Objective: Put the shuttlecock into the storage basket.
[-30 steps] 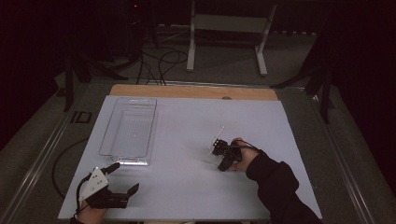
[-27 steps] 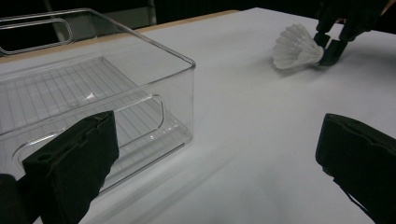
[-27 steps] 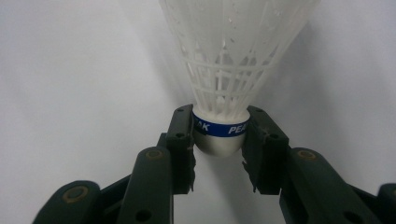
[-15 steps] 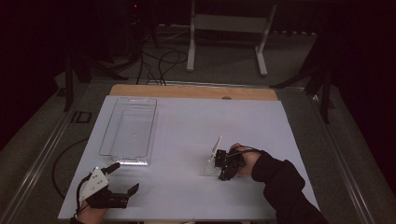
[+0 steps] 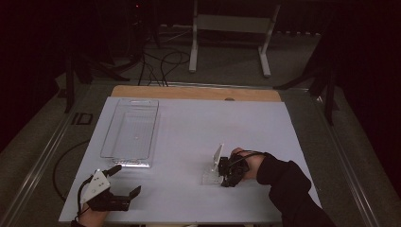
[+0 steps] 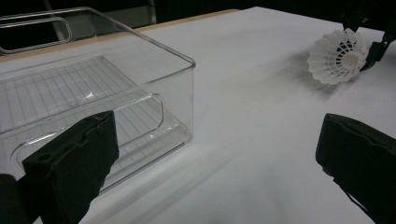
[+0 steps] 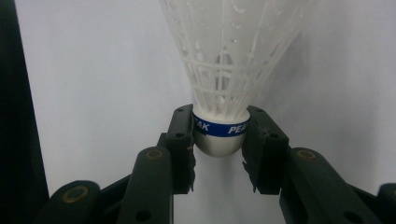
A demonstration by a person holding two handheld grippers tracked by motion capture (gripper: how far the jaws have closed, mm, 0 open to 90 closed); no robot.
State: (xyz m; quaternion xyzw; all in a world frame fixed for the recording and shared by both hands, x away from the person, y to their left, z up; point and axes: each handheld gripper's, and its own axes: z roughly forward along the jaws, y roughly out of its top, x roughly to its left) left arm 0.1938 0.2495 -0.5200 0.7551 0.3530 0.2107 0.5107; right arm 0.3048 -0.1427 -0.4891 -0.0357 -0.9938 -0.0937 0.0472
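One featherlight white plastic shuttlecock [image 7: 233,60], its lattice skirt easily crushed, sits clamped by its firm blue-banded cork in the right hand-held gripper [image 7: 218,135] at the white bench's [image 5: 189,127] four o'clock.

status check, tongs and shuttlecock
Right tongs shut on shuttlecock, by its cork. Left tongs open, beside bin. Nothing between shuttlecock and bin.
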